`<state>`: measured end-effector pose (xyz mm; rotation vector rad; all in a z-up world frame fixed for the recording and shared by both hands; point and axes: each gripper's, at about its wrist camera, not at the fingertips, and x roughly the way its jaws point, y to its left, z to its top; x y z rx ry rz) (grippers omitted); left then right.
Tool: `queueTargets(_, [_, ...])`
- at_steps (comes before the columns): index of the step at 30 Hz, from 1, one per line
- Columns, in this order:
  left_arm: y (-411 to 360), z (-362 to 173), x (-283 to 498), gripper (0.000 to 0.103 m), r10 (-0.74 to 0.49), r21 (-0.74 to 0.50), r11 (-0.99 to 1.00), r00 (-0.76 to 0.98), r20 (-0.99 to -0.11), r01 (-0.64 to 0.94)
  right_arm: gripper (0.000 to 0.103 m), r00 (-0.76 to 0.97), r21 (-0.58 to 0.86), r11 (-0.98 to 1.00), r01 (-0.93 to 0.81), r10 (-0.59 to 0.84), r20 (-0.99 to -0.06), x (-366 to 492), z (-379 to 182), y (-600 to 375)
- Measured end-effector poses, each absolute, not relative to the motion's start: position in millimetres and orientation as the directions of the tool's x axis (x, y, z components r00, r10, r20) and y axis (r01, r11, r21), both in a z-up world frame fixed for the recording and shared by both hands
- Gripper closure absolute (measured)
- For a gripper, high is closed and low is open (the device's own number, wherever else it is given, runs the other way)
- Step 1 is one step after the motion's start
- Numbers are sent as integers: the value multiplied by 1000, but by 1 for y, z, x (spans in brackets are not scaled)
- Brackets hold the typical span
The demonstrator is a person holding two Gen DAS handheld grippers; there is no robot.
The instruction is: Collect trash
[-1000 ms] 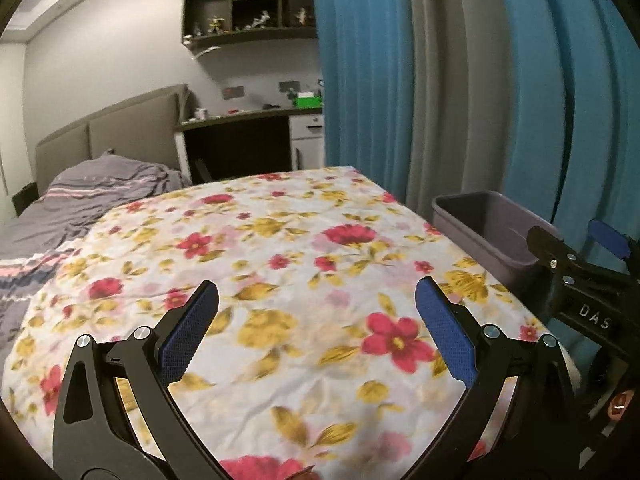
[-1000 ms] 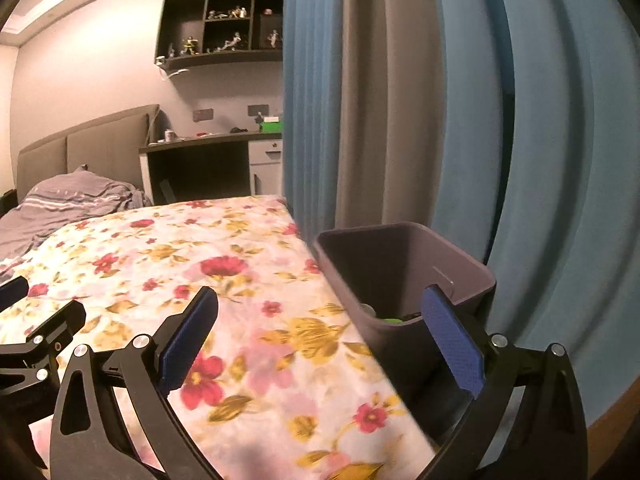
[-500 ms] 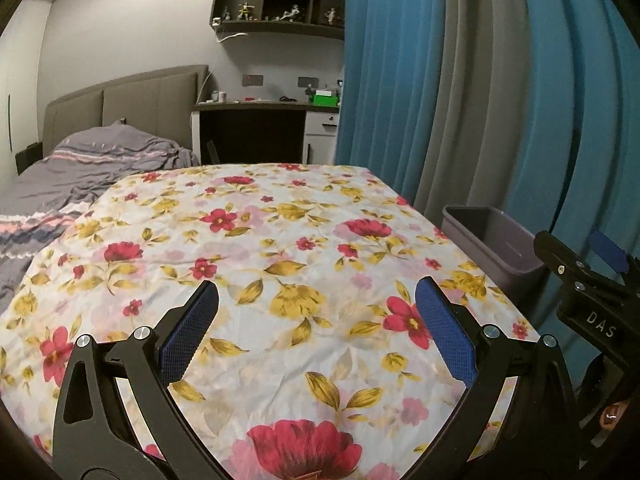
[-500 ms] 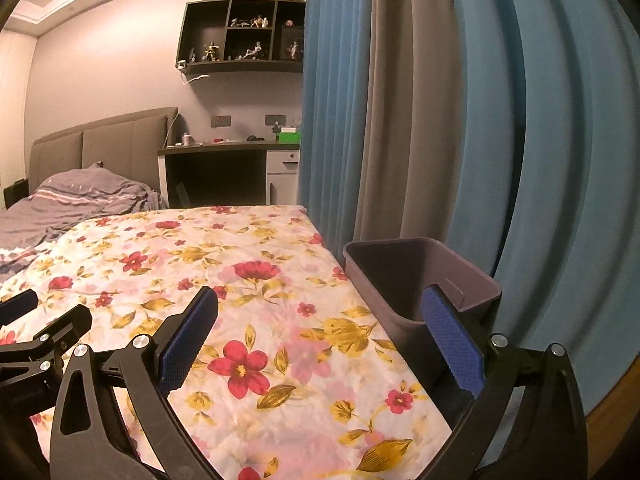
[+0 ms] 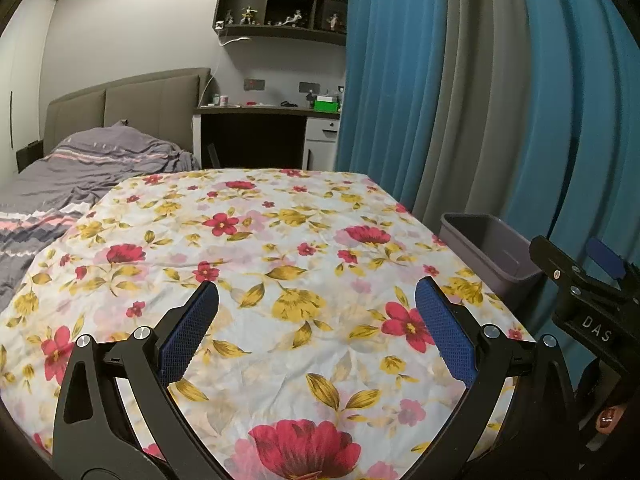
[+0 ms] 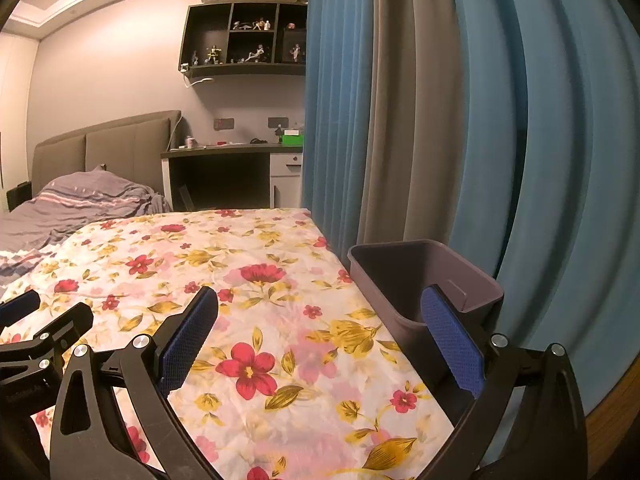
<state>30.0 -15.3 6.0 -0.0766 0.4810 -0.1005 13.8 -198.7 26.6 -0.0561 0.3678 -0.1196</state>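
A grey plastic trash bin (image 6: 424, 276) stands at the right edge of a table covered by a floral cloth (image 6: 256, 280); it also shows in the left wrist view (image 5: 492, 252). Its inside is hidden from here. My left gripper (image 5: 316, 320) is open and empty above the cloth. My right gripper (image 6: 320, 328) is open and empty, its right finger in front of the bin's near wall. The right gripper shows at the right edge of the left wrist view (image 5: 588, 296). No loose trash shows on the cloth.
Blue and grey curtains (image 6: 480, 120) hang close behind the bin. A bed with a grey duvet (image 5: 80, 168) lies at the left. A desk (image 5: 264, 128) and a wall shelf with figurines (image 5: 284, 4) stand at the back.
Both grippers have tilted up and drawn back from the bin. The bin's inside, with a green item seen a second ago, is out of sight now. Both stay open.
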Motion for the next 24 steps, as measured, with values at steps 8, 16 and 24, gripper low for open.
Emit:
queueTargets(8, [-18, 7, 30, 6, -113, -95, 992, 882, -458, 78, 6, 927, -78, 991, 105, -126, -353, 13, 27, -198])
queueTargets(16, [-21, 8, 29, 6, -117, -97, 992, 885, -451, 82, 6, 928, -77, 991, 109, -129, -349, 13, 27, -198])
queueTargets(24, [-22, 8, 29, 6, -121, -98, 991, 885, -450, 86, 6, 927, -75, 991, 109, -128, -352, 14, 27, -198])
